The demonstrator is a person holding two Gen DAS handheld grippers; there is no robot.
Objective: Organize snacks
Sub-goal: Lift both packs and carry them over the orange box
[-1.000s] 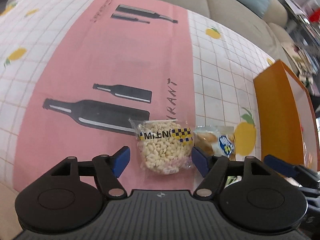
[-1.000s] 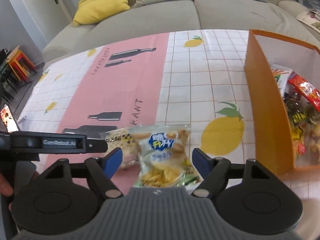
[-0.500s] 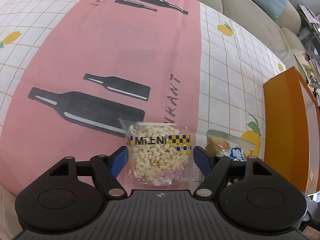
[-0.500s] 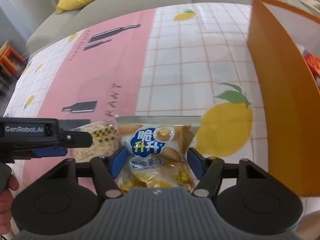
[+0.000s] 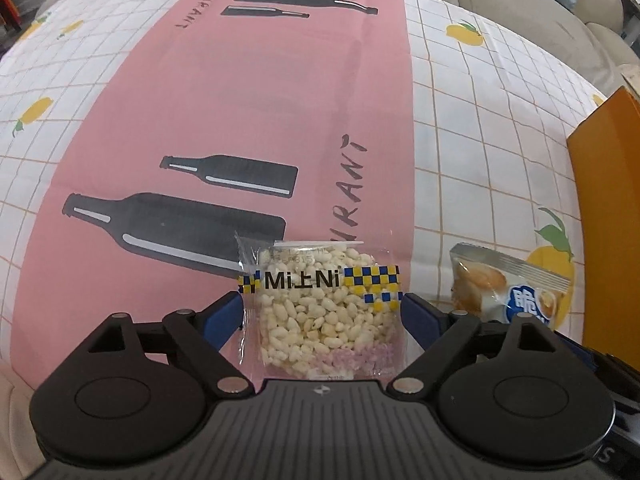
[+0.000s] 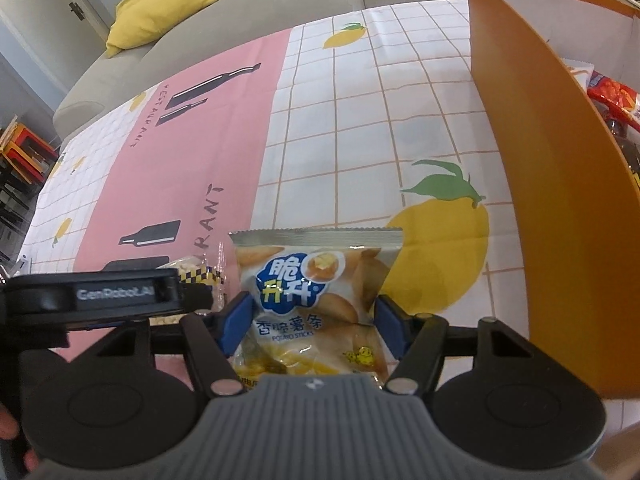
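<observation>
On the left, the left gripper [image 5: 322, 312] points steeply down over a clear packet of puffed rice [image 5: 326, 306] that lies flat on the tablecloth [image 5: 248, 100], at the near edge of its pink band, just below the printed black bottles. Its jaws are opening and stand wide, one blue pad on each side of the packet, with the packet between them; the pads sit close against the packet's side edges, and the plastic does not look squeezed. Just to the right of that packet, a bag of potato sticks [image 6: 316, 300] lies on the white checked part of the cloth, its sealed top edge reaching a printed lemon. The right gripper [image 6: 314, 318] straddles this bag, its blue pads drawn in against both sides of the bag, pressing on the foil at its middle, so the gripper grasps the bag while the bag rests on the table. In the right wrist view the left gripper's black body shows at the left edge, with part of a hand [image 6: 12, 436] at the bottom corner. Farthest right stands an orange box [image 6: 560, 184], open at the top, with several snack packets [image 6: 612, 96] already inside it. A grey sofa [image 6: 280, 8] with a yellow cushion [image 6: 160, 4] runs behind the table.
</observation>
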